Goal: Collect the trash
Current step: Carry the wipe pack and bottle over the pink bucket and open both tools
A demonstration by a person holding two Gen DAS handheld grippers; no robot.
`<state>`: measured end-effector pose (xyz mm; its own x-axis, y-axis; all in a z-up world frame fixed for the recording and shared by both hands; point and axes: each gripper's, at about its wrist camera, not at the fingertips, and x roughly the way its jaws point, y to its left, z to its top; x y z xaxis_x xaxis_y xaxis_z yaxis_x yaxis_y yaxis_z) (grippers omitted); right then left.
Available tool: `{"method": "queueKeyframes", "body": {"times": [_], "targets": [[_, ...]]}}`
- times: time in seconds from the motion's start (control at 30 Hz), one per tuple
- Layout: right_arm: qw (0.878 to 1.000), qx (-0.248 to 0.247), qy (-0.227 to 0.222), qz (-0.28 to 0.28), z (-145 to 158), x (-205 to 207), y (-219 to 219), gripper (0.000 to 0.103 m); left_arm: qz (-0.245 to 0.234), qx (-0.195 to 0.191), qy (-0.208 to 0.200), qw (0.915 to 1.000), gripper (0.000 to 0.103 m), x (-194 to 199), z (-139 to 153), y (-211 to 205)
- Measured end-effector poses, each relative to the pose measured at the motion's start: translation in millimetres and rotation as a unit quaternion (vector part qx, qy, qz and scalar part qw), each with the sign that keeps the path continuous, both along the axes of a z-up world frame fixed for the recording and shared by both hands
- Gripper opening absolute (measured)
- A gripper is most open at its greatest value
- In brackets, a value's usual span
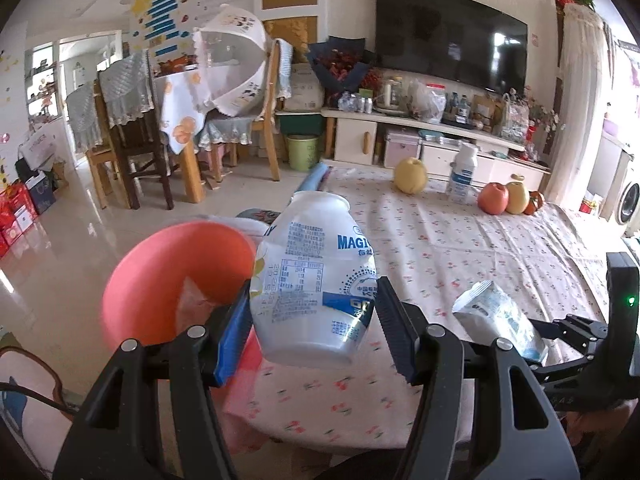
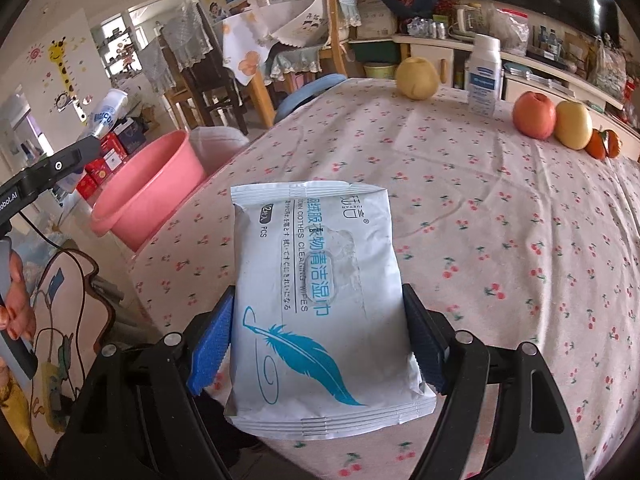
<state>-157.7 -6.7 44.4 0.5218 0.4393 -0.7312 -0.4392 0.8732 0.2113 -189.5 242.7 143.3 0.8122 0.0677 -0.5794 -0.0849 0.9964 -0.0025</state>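
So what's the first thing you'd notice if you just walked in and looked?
Probably the big white bottle with blue writing, gripped in the left gripper just above the pink bin at the table's edge. Next, the white wipes packet with a blue feather, clamped in the right gripper over the cherry-print tablecloth. At the far side sit a red apple and yellow fruit.

White wipes packet (image 2: 320,300) clamped between right gripper (image 2: 316,344) jaws, above cherry-print tablecloth (image 2: 500,208), pink basin (image 2: 148,196) beside table
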Motion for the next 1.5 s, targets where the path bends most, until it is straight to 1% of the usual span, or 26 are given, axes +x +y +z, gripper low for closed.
{"method": "queueKeyframes", "body": {"times": [0.13,0.27,0.47,0.63,0.83,0.9,1.03,1.1,1.17,1.23,1.3,1.4,1.5], "targets": [[1.000,0.000,-0.001,0.020,7,-3,23,0.078,0.026,-0.003,-0.001,0.9997,0.061,-9,-3,29],[0.999,0.004,-0.013,0.047,23,-5,53,0.078,0.059,-0.010,-0.003,0.9982,0.061,-15,-4,65],[0.993,0.008,-0.047,0.105,59,-2,119,0.078,0.102,-0.018,-0.003,0.9947,0.061,-15,-6,110],[0.989,0.014,-0.060,0.136,78,9,174,0.078,0.125,-0.026,0.001,0.9918,0.061,-3,-9,141],[0.985,0.014,-0.068,0.161,87,27,235,0.078,0.134,-0.041,0.009,0.9902,0.061,12,-20,159],[0.984,0.018,-0.067,0.164,89,36,248,0.078,0.134,-0.045,0.014,0.9899,0.061,20,-27,162],[0.983,0.010,-0.076,0.165,86,52,276,0.078,0.135,-0.054,0.027,0.9890,0.061,32,-40,168],[0.983,0.001,-0.073,0.171,80,61,290,0.081,0.136,-0.058,0.037,0.9883,0.061,39,-48,171],[0.982,-0.006,-0.083,0.168,74,67,294,0.084,0.138,-0.058,0.051,0.9875,0.061,46,-57,172],[0.984,-0.006,-0.091,0.154,72,71,290,0.086,0.138,-0.050,0.062,0.9872,0.065,50,-64,172],[0.986,0.015,-0.087,0.140,70,76,280,0.089,0.142,-0.040,0.065,0.9869,0.079,51,-68,169],[0.989,0.036,-0.089,0.115,71,78,256,0.089,0.146,-0.026,0.065,0.9868,0.089,49,-69,164],[0.991,0.042,-0.089,0.094,69,75,230,0.089,0.146,-0.011,0.060,0.9875,0.093,45,-67,157]]}}
